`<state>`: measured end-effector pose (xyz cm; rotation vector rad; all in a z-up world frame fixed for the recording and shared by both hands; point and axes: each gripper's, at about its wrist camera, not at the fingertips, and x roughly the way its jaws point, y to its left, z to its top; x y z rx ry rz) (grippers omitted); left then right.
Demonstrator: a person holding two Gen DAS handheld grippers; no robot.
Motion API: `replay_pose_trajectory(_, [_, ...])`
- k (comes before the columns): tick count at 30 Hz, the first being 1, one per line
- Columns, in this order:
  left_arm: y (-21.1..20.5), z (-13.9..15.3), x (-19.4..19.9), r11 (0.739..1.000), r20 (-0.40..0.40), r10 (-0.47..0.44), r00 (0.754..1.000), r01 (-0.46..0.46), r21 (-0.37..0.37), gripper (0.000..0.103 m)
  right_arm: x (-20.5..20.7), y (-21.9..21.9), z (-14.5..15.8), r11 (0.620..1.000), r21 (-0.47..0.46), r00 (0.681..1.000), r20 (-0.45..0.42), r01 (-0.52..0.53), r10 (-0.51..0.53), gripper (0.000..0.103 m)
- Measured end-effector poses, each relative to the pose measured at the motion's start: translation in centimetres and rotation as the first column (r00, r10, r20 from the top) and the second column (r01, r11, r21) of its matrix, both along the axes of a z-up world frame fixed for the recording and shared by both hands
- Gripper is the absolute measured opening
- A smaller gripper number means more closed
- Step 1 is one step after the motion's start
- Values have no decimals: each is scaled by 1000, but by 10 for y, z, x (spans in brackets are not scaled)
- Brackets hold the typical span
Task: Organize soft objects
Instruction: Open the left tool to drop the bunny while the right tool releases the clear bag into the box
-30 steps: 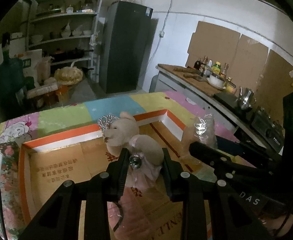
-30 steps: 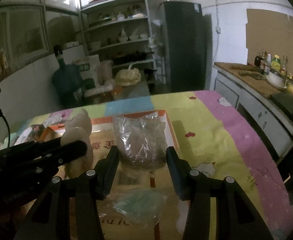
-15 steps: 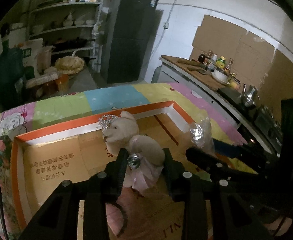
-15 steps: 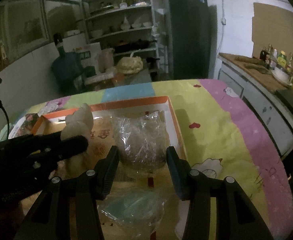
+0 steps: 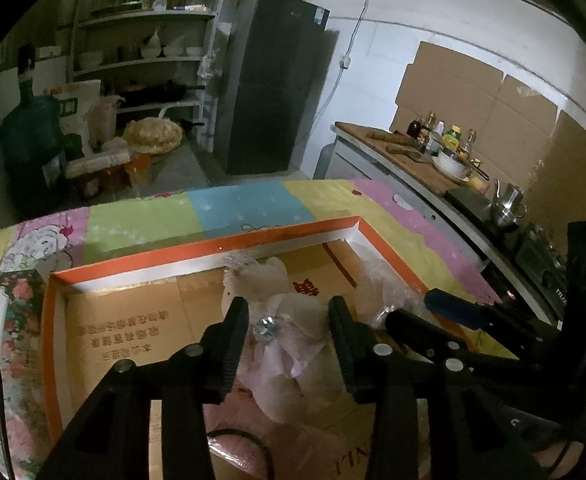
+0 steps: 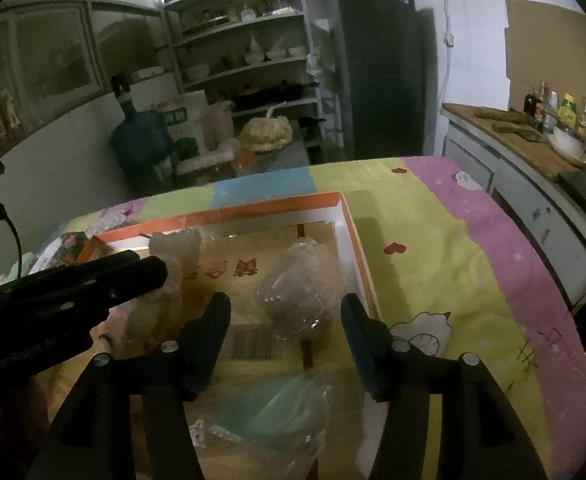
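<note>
**A:** Left wrist view: we have the left gripper [image 5: 289, 322] over the cardboard box [image 5: 197, 250] on the desk. Plush toy [image 5: 281, 312] lies on the box floor, right between the jaws. Jaws are opening; pads look clear of the plush on both sides, so we read it as released.

**B:** Right wrist view agrees for our side. Right gripper [image 6: 285, 320] jaws are opening too, with the bagged soft item [image 6: 301, 284] between them and slightly ahead, resting in the box near its right wall. Gaps are visible on both sides, no pinch.

**A:** Long axis of the plush runs roughly along our pointing line, head toward the far wall. Bag sits just right of it, close.

**B:** So each hand is nearest its own item. We'd judge both are placed. A second clear bag with something green [image 6: 269, 408] lies under the right jaws, nearer us; the right hand is closer to it.

**A:** Agreed. We can't tell whether it's inside the box.
</note>
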<state>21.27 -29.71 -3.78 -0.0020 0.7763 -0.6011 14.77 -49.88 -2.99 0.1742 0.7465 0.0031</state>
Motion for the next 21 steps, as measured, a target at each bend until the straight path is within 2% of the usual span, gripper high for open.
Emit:
replay_pose_trajectory(5, [5,10,-9,1000,38,9,999,-10,12,59,-9,3,8,1000,3,1000,22,9,-9,60])
replay_pose_trajectory(9, [12,18,-19,999,77,21,997,-24,28,59,-19,8,17,1000,11,998,55,22,-23,66])
replay_pose_trajectory(15, [28,37,-39,997,161,60,985,-68,39,59,-33,17,28,999,16,994,99,44,-45,67])
replay_pose_trajectory(21, [49,52,-54,994,199,96,975,-103,25,59,-47,32,41,998,13,988,145,58,-60,68])
